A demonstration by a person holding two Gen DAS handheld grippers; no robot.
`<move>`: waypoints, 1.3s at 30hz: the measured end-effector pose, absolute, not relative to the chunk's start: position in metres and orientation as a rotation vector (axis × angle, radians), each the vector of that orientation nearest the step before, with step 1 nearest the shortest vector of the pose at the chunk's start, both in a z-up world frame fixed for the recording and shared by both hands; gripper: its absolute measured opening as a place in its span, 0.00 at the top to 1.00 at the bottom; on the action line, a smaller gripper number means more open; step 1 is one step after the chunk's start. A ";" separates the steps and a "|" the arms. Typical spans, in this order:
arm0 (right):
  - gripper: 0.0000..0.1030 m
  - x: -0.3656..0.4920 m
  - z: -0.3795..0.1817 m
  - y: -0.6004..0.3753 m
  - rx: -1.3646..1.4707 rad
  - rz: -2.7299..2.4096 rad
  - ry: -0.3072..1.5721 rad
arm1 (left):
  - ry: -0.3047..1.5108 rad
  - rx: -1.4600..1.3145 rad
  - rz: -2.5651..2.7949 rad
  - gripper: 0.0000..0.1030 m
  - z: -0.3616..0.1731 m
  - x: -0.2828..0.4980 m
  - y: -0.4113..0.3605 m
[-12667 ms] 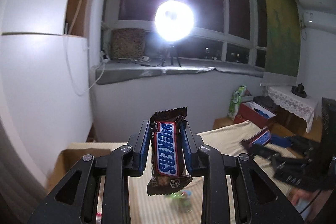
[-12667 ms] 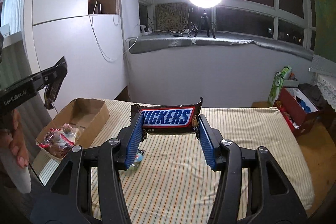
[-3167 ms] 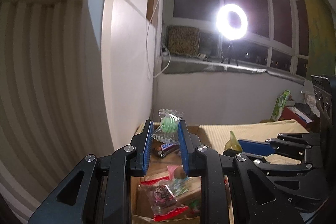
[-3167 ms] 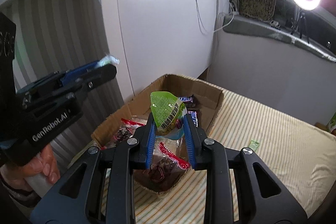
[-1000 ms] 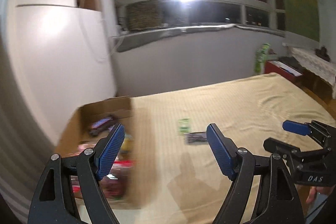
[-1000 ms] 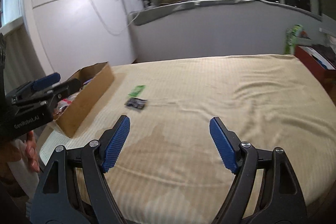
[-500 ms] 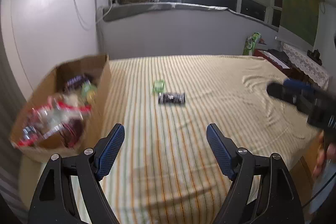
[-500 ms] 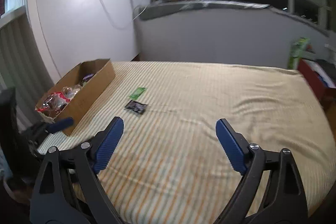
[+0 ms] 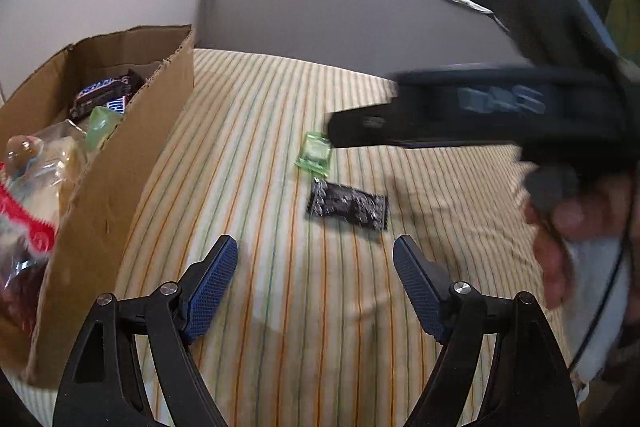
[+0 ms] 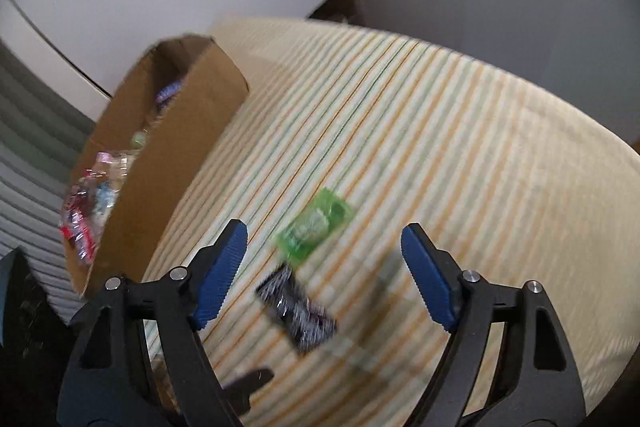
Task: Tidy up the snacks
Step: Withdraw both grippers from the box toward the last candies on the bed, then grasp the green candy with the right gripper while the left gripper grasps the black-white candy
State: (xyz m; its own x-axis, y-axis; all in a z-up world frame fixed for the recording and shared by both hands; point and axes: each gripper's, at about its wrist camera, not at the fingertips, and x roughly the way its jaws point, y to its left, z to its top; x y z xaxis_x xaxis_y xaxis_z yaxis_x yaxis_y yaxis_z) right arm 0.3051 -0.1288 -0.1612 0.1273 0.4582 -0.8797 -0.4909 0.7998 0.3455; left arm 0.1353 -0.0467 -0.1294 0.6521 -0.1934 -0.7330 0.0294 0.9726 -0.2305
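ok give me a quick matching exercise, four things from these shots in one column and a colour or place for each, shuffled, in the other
Things:
1. cardboard box
2. small candy packet
3. dark wrapper
4. left gripper

Descriptions:
A. green, lying on the striped cloth
B. open, nothing between its blue pads
C. black, just nearer the camera than the candy
D. at the cloth's left edge, snacks inside

Pairs: 1-D, 2-A, 3-C, 4-B

You see a small green packet (image 9: 315, 150) and a dark wrapped snack (image 9: 347, 203) lying flat, just apart, right of the cardboard box (image 9: 116, 163). The box holds assorted snacks.
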 end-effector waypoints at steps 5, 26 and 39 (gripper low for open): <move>0.20 0.305 -0.165 -0.112 -0.134 0.684 1.314 | 0.828 -0.144 -0.092 0.22 -0.121 0.141 -0.049; 0.73 0.272 -0.159 -0.110 -0.327 0.673 1.273 | 0.889 0.029 -0.204 0.60 -0.140 0.155 -0.103; 0.88 0.243 -0.139 -0.206 -0.127 0.609 1.204 | 0.868 0.013 -0.232 0.81 -0.134 0.140 -0.080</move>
